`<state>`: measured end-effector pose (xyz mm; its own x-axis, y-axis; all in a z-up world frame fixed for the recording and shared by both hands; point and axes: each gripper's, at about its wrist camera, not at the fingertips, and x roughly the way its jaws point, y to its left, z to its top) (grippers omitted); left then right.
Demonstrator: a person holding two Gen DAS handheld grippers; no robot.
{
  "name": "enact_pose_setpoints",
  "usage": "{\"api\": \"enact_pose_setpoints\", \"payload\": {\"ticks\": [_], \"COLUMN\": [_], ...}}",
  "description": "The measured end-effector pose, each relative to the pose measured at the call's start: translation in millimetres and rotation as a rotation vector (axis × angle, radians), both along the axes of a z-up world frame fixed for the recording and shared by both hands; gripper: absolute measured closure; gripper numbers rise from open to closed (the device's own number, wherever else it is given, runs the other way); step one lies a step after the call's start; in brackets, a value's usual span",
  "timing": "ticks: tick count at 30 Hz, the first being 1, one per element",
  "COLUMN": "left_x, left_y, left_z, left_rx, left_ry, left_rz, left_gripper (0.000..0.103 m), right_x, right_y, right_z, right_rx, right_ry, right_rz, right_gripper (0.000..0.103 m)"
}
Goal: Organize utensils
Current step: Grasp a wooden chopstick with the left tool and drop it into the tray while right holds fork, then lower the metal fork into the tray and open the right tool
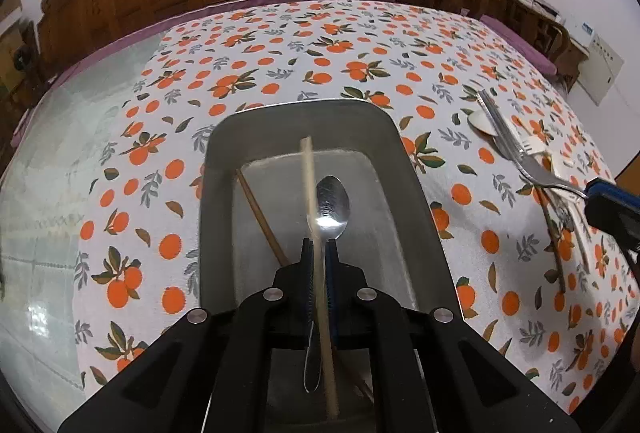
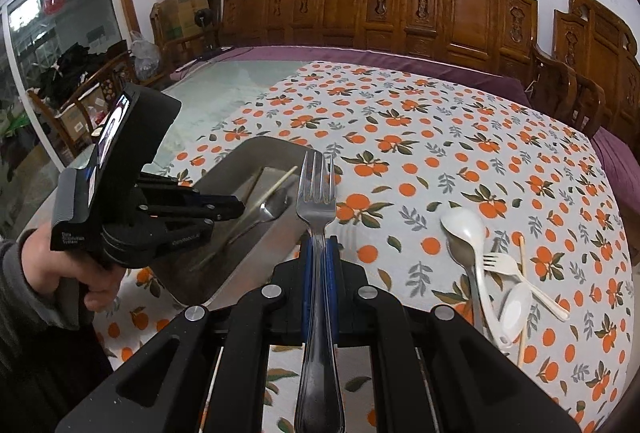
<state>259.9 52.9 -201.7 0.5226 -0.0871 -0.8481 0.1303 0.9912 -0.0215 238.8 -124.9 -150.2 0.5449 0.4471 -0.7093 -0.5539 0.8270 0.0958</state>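
Note:
My left gripper is shut on a pale wooden chopstick, which points out over a metal tray. A metal spoon and a dark brown chopstick lie in that tray. My right gripper is shut on a metal fork, tines forward, just right of the tray's near corner. The left gripper shows at the left of the right wrist view, over the tray. The right gripper with its fork shows at the right edge of the left wrist view.
To the right on the orange-print tablecloth lie white plastic spoons, a metal spoon, a white plastic fork and a pale chopstick. A person's hand holds the left gripper. Carved wooden chairs line the far side.

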Motion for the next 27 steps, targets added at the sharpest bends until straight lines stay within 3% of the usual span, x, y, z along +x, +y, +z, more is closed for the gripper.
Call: {"api": "enact_pose_setpoints", "payload": {"ticks": [3,6,16,27], "left_x": [-2,-5,-9,-11], "left_y": [5,11,45,71], "left_z": [8,20,48,61], "left_rx": [-0.011,-0.015,-0.037,-0.036], "left_ry": [-0.021,-0.056,-0.134,-0.173], "left_rz": [0.004,0.007,0.059,0.109], "left_gripper": [0.096,0.087,0.087,0.087], "right_x": [1,5,14,28], "right_y": [9,20,57,97], "right_z": [-1,-3,-10,-25], "right_rx": [-0.002,-0.003,-0.014,-0.047], "right_ry": [0.003,0.011,0.032,0.066], "right_rz": [0.0,-0.003,0.004,0.0], "right_gripper": [0.094,0.094,0.094,0.094]}}
